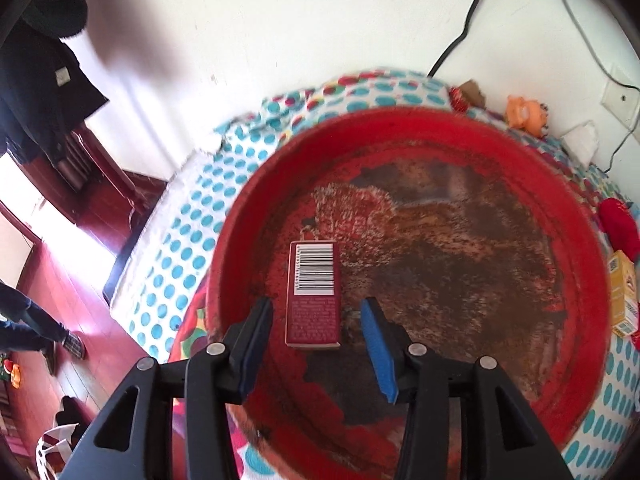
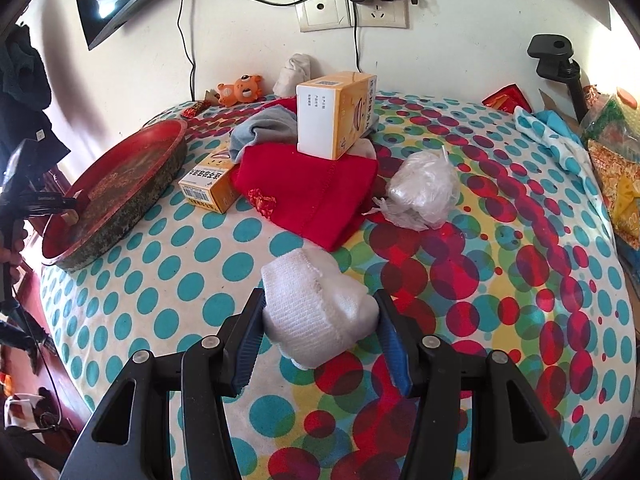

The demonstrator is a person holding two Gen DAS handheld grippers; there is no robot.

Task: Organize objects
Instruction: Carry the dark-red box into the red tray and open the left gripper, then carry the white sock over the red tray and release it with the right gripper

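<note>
Biggest worry: the rolled white sock (image 2: 318, 306) is squishy, so if I lift fast my right gripper (image 2: 320, 340) could let it unroll or slide out. It sits between the fingers (image 2: 250, 334), both pads seemingly pressing its sides, though I can't quite tell how firm that is. Over on the left, my left gripper (image 1: 318, 346) is spread wide holding nothing, the dark red box (image 1: 313, 294) lying flat in the red tray (image 1: 248, 216) between the tips, untouched on either side.
</note>
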